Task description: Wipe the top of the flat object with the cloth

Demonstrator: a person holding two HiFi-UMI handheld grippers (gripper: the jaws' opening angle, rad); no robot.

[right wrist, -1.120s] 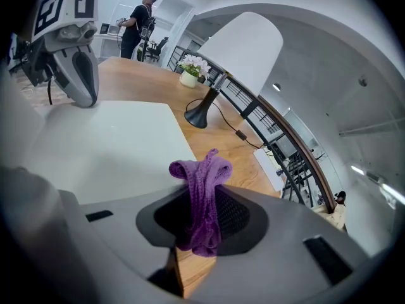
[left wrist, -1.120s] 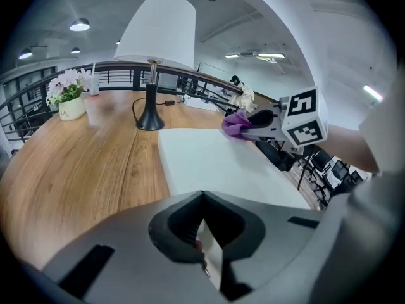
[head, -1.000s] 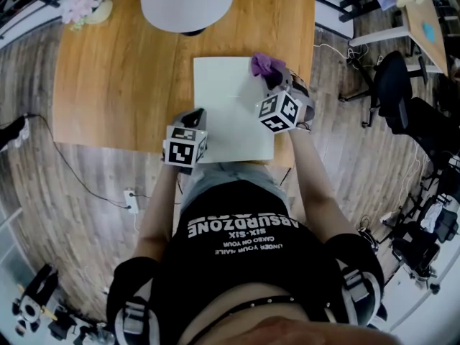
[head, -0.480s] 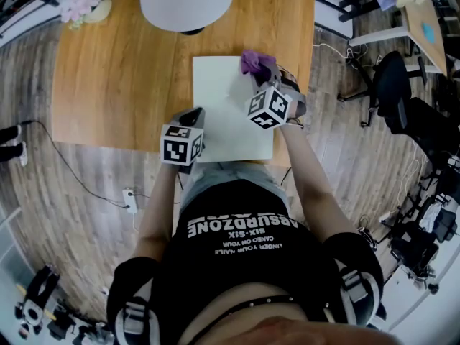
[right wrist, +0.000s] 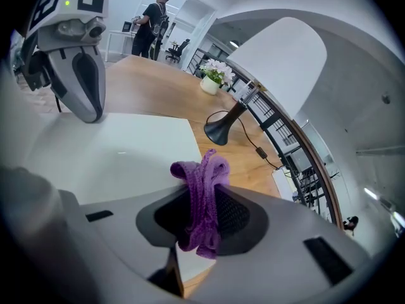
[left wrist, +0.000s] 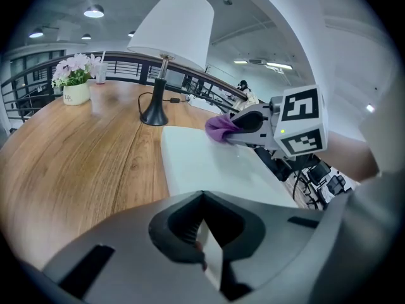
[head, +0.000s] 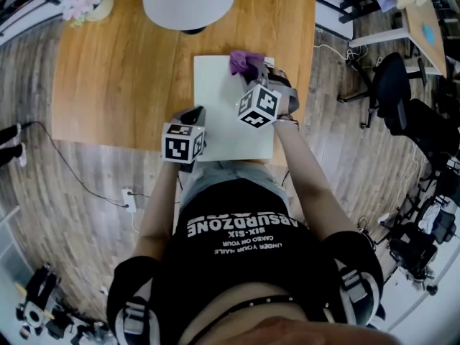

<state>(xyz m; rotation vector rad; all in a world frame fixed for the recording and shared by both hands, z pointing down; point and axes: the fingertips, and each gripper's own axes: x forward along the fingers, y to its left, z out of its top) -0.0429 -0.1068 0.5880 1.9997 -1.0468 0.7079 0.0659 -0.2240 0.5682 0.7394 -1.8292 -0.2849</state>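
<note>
head view
flat object point(head: 218, 103): thin pale panel lying flat on the bench point(head: 122, 70), right of centre, its near edge at the bench's near edge.
cloth point(head: 241, 60): purple, on the panel's far edge, right of its middle.
right gripper point(head: 251, 69): over the panel's far part, with the cloth at its tip.
left gripper point(head: 192, 118): at the panel's near left corner.
room: wood-pattern floor point(head: 57, 192), office chair point(head: 392, 85) to your right, well clear.

left gripper view
jaws: closed on the panel's thin near edge, a white sliver pinched between them.
panel handling: looks stiff, light and smooth, so it likely skates on the wood. Your edge clamp is the right hold. Keep it low and off the top face.
surface: top looks even and bare ahead of you.

right gripper view
jaws: pinched tight on the cloth. A wad sticks out ahead and a tail hangs below.
cloth handling: soft knit, limp and light, and it will bunch. Hold it mid-wad as now, so knit rather than jaw plastic meets the panel.
surface: smooth wood grain. The lamp point(right wrist: 278, 62) base and cord sit just beyond the panel's far edge, so mind them on far strokes.
flower pot point(right wrist: 215, 78): far corner, well apart.
room: open office, with a person point(right wrist: 155, 14) standing far off.
</note>
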